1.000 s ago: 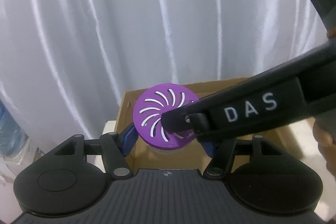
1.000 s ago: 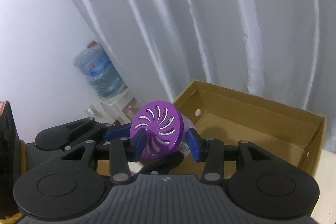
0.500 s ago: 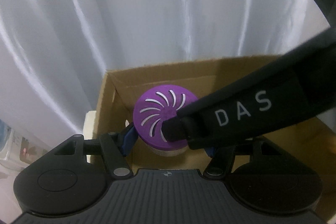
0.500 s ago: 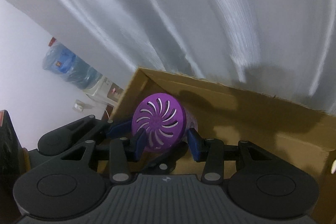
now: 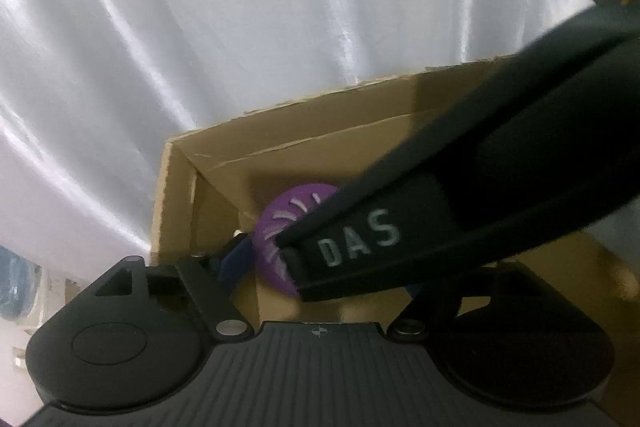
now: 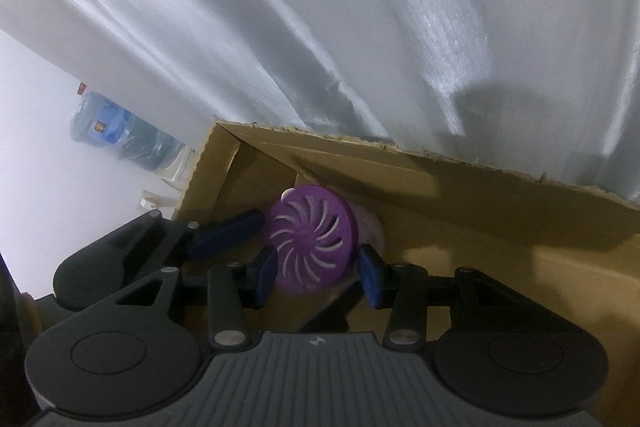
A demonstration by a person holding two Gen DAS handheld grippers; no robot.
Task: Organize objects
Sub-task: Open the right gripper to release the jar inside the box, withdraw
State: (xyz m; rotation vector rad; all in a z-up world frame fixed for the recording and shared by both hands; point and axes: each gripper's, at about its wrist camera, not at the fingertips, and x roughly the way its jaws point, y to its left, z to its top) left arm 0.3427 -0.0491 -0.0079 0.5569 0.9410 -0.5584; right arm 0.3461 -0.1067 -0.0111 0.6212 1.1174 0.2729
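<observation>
My right gripper (image 6: 316,273) pinches purple vented air freshener (image 6: 316,247) between blue fingers (image 6: 266,275), low inside cardboard box (image 6: 480,195). My left gripper (image 5: 320,267) jaws opening, freshener between them, left pad just off it.

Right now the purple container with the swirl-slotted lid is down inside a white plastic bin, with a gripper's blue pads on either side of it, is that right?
Not quite. The purple container sits in a brown cardboard box, not a white plastic bin. The right wrist view shows this most clearly. The rest holds: the right gripper has its blue pads on either side of it.
</observation>
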